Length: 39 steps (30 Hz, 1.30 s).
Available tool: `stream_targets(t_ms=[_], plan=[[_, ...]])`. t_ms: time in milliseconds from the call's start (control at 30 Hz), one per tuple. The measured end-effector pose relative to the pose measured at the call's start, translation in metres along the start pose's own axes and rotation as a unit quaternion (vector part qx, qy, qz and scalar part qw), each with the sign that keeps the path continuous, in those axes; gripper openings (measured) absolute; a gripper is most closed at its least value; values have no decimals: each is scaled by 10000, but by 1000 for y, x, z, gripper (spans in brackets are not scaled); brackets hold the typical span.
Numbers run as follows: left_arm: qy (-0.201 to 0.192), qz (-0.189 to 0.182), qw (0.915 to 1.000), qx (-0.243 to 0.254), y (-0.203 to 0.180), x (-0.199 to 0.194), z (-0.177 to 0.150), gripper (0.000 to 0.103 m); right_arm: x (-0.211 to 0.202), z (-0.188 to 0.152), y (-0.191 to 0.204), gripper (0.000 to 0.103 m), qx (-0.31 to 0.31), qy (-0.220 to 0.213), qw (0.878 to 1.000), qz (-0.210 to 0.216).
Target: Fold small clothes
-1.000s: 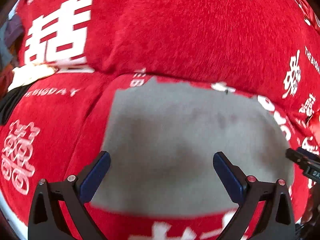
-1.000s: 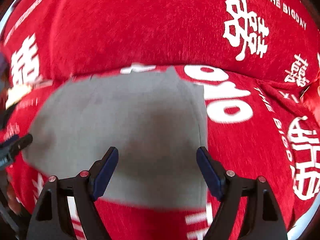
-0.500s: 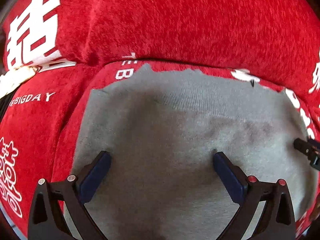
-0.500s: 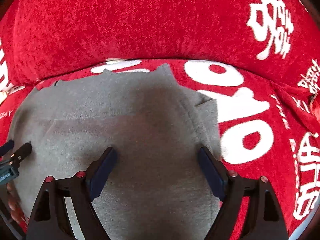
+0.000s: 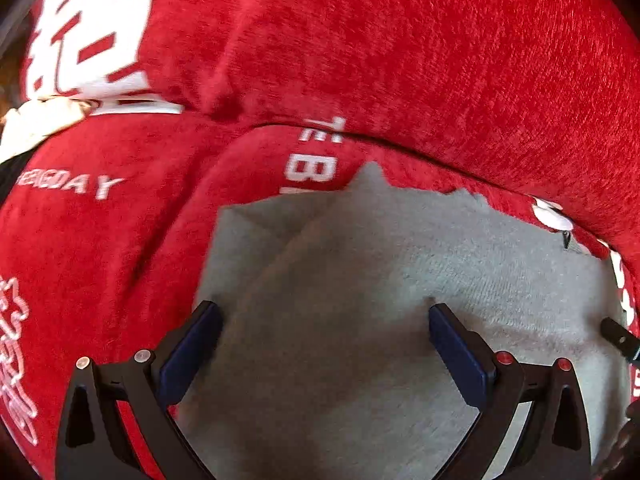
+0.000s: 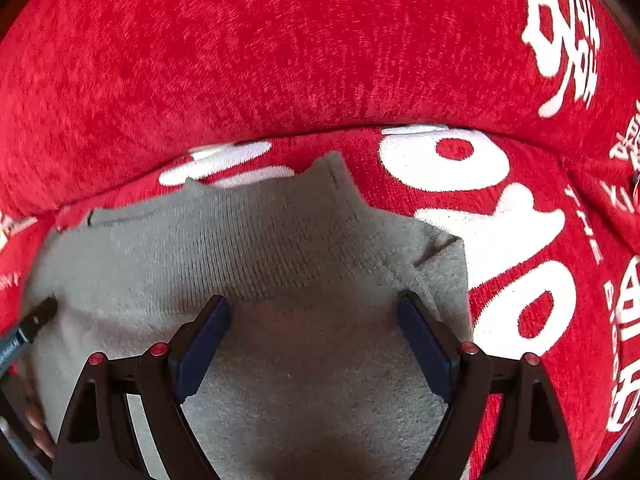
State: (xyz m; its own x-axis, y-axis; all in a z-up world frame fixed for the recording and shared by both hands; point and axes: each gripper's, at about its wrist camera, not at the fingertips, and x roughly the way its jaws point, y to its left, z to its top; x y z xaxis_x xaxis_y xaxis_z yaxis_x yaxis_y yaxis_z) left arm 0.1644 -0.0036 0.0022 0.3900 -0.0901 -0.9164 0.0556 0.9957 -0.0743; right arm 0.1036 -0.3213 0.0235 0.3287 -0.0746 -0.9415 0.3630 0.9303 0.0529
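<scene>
Small grey knitted garment (image 5: 360, 320) lies flat on a red plush cover printed with white characters (image 5: 100, 260), its far edge just short of the seam under the cover's raised padded back (image 6: 240, 60). Ribbed band runs across the garment's far part. Left hand-held gripper (image 5: 324, 344): jaws spread wide over the garment's left part, nothing pinched. Right hand-held gripper (image 6: 314, 332): jaws spread wide over the garment's right part, nothing between the pads; a folded flap lies beside its right finger.
</scene>
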Motion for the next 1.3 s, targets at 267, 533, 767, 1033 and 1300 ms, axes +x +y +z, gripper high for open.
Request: stream_targets(t_ms=[267, 533, 767, 1033, 1300], plan=[[-255, -433, 9967, -643, 69, -53, -49, 103, -62, -51, 34, 88, -395, -604, 9968, 330], [426, -1972, 9780, -525, 83, -36, -65, 102, -75, -90, 96, 88, -1386, -727, 9869, 401], [343, -1895, 9813, -39, 41, -36, -57, 75, -44, -96, 129, 88, -1816, -150, 9831, 186], [282, -2254, 9728, -446, 59, -33, -54, 47, -28, -71, 118, 91, -1274, -169, 9916, 153], [426, -2172, 9739, -496, 54, -36, -46, 29, -32, -70, 113, 101, -1296, -225, 9913, -83]])
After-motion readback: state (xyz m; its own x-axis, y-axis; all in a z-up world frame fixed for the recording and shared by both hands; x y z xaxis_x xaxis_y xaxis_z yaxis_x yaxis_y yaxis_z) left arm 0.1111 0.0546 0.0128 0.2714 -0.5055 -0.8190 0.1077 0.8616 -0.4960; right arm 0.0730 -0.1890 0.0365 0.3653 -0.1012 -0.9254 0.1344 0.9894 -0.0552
